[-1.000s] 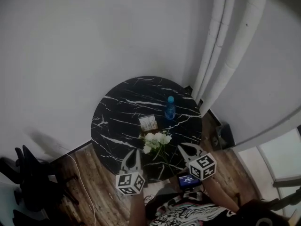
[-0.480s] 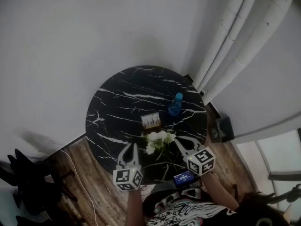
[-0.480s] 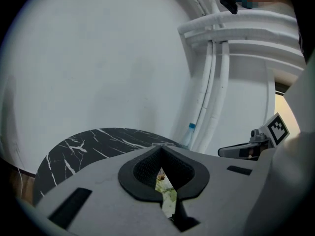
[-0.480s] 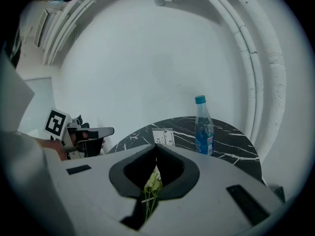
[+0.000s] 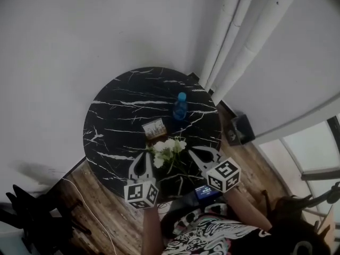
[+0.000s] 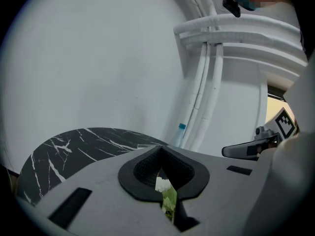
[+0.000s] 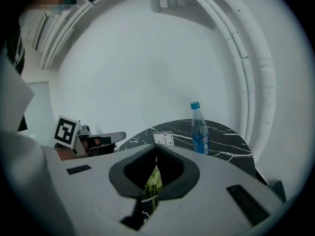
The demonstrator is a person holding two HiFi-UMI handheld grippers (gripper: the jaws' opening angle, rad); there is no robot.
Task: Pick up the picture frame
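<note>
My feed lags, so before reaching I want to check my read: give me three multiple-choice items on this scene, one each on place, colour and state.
1. Where is the picture frame? A) on the table, left of the bottle in the head view; B) on the floor; C) in a gripper.
2. What colour are the flowers? A) red; B) white; C) yellow.
3. How are the left gripper and right gripper? A) both open; B) both shut, empty; C) one holds the frame.
Answers: 1 A, it stands on the dark top; 2 B, pale blooms; 3 B, each gripper view shows jaws together, nothing clamped.
</note>
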